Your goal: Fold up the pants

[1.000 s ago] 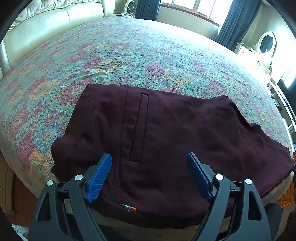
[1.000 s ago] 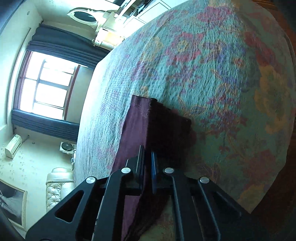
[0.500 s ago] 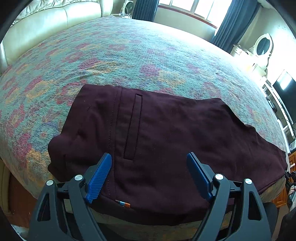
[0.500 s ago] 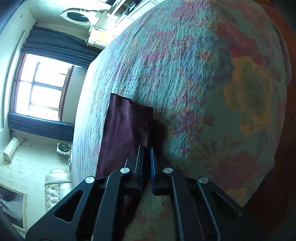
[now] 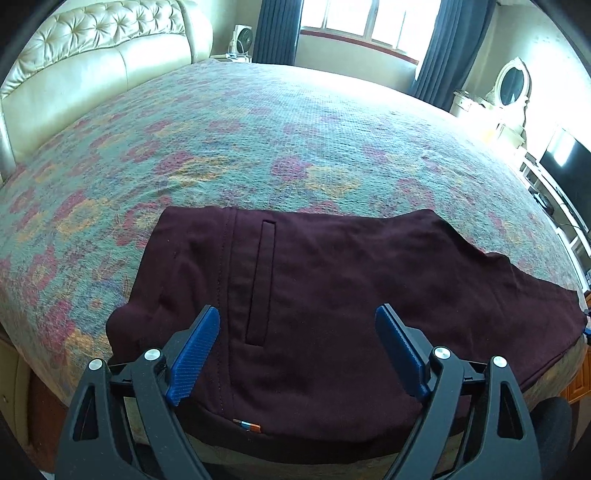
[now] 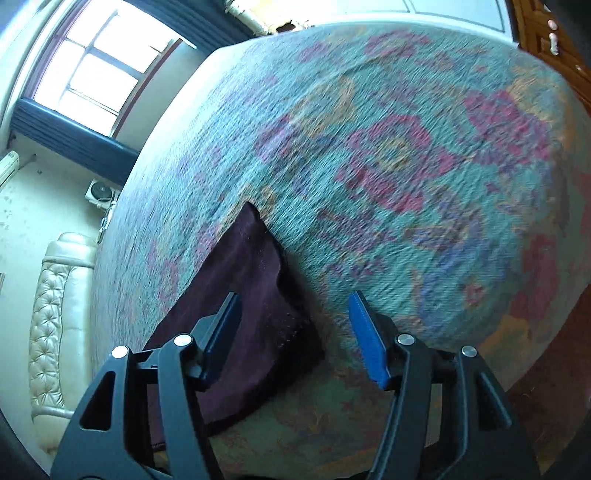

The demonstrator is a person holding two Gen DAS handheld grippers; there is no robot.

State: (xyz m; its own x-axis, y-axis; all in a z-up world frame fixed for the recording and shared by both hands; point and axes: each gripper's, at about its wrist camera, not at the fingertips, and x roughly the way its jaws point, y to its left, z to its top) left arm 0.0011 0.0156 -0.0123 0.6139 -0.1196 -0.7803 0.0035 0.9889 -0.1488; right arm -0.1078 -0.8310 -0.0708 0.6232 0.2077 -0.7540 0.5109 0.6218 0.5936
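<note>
Dark maroon pants (image 5: 332, 295) lie flat along the near edge of the bed, waist end at the left, a slit pocket facing up, legs running to the right. My left gripper (image 5: 297, 350) is open and empty, just above the waist area. In the right wrist view the leg hem end of the pants (image 6: 255, 295) lies on the bedspread. My right gripper (image 6: 295, 332) is open, empty, its left finger over the hem and its right finger over the bedspread.
The floral green and pink bedspread (image 5: 258, 140) covers the whole bed. A cream tufted headboard (image 5: 92, 55) stands at the far left. A window with dark curtains (image 5: 354, 22) and a white dresser with an oval mirror (image 5: 509, 85) are beyond the bed.
My right gripper was shut on the leg hem and has opened, leaving the hem on the bed. My left gripper has pulled back a little, staying open.
</note>
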